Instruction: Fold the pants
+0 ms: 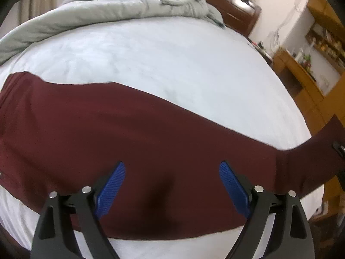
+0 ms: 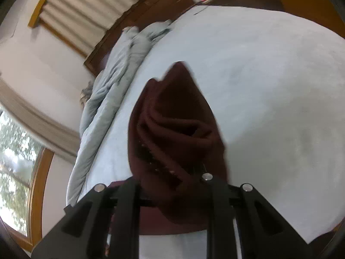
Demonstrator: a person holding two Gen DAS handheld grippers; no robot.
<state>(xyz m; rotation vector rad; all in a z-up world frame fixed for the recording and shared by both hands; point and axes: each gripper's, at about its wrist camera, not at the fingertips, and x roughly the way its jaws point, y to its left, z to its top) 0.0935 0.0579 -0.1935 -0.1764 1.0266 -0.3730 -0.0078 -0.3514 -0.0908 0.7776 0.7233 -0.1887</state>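
Dark maroon pants (image 1: 129, 129) lie stretched across the pale bed sheet (image 1: 172, 54). Just above them hovers my left gripper (image 1: 172, 164), open, its blue pads (image 1: 112, 190) wide apart and nothing between them. At the right edge of the left wrist view the leg end (image 1: 312, 151) rises off the bed toward a bit of the other gripper. In the right wrist view, my right gripper (image 2: 172, 172) is shut on the pants (image 2: 176, 118). The bunched cloth drapes over its fingers and hides the tips.
A crumpled grey-green blanket (image 1: 118, 6) lies along the far side of the bed, before a dark wooden headboard (image 2: 151, 6). Wooden furniture with shelves (image 1: 301, 79) stands to the right of the bed. A window (image 2: 15, 161) is at the left in the right wrist view.
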